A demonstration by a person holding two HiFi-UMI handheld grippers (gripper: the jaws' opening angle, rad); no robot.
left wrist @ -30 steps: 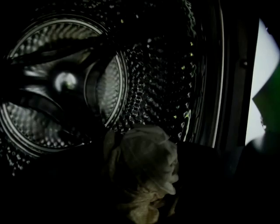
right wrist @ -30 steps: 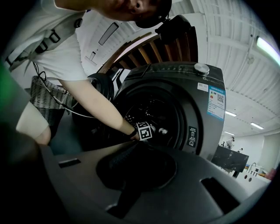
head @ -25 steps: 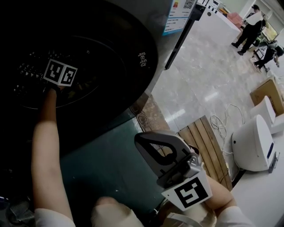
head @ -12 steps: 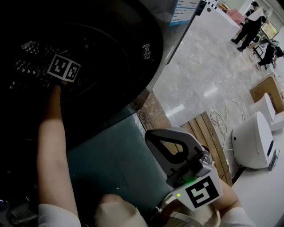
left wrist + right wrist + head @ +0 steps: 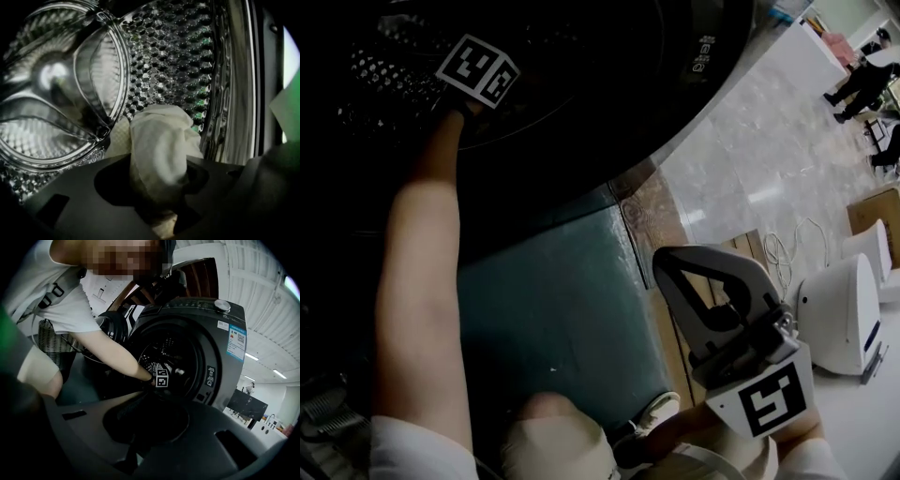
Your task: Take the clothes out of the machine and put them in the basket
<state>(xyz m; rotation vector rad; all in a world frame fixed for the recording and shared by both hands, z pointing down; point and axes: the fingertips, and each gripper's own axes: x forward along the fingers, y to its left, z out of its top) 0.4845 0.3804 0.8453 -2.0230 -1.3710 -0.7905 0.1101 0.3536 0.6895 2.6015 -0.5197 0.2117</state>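
My left gripper [image 5: 157, 197] reaches deep into the washing machine's perforated steel drum [image 5: 178, 56]. Its jaws are closing and pinch a bunched white cloth [image 5: 161, 140], which rises out of the gap between them. In the head view only its marker cube [image 5: 478, 70] and the bare forearm show against the dark opening. My right gripper [image 5: 703, 295] hangs outside the machine [image 5: 225, 357] at the lower right. Its jaws are shut and hold nothing. A wicker basket [image 5: 51, 345] stands behind the person, left of the machine.
The machine's round door [image 5: 112, 326] stands open to the left of the opening. A teal floor surface [image 5: 553, 319] lies in front. To the right are wooden slats [image 5: 750, 258], a loose cable [image 5: 787, 248], white rounded appliances [image 5: 839, 314] and distant people [image 5: 862, 80].
The head view has shifted, so the left marker cube and the right gripper sit further right in the picture. The left arm still reaches into the drum and the right gripper stays outside.
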